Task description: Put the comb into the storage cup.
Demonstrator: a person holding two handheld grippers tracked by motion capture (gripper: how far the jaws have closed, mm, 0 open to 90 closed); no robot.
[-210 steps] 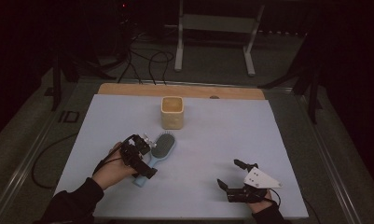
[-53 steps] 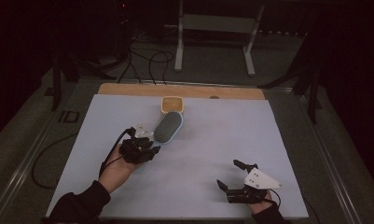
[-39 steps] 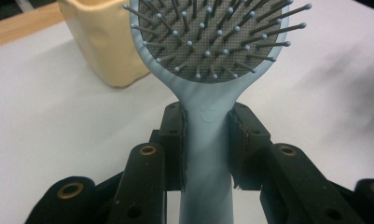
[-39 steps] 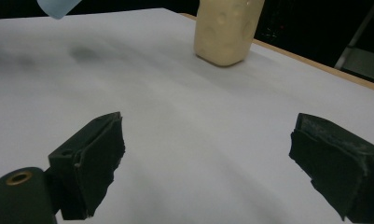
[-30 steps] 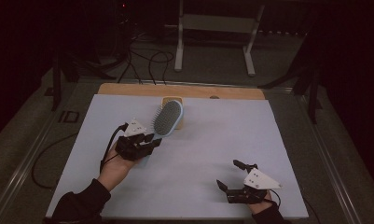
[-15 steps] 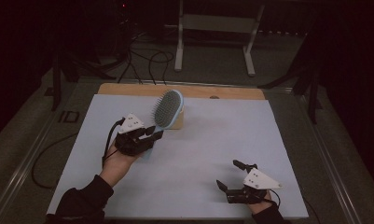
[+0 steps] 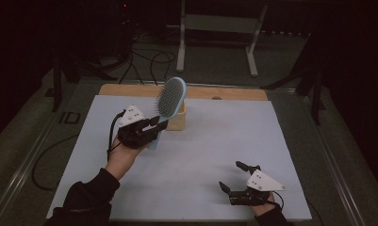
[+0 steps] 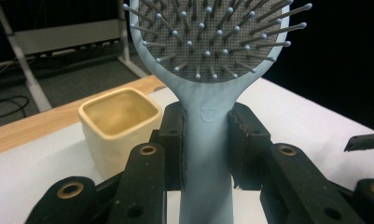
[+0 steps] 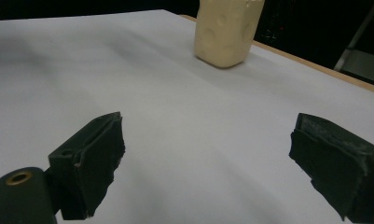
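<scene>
Hairbrush [image 7: 170, 97] is held up off the bench [image 7: 210, 146], head upward, bristles toward the camera, just in front of the cream cup [image 7: 176, 118] — likely lined up for handle-first drop-in. Left hand-held gripper [image 8: 207, 140] is clamped on the brush handle, jaws partly closed. Right hand-held gripper [image 9: 208, 158] is parked wide open on the bench, nothing held.

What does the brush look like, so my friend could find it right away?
Start at the big white table and find the small cream square cup near its far edge. Just in front of it, the left gripper grips a pale blue plastic hairbrush by its handle, head up. It is the one blue thing, with a grey pad of round-tipped bristles.
</scene>
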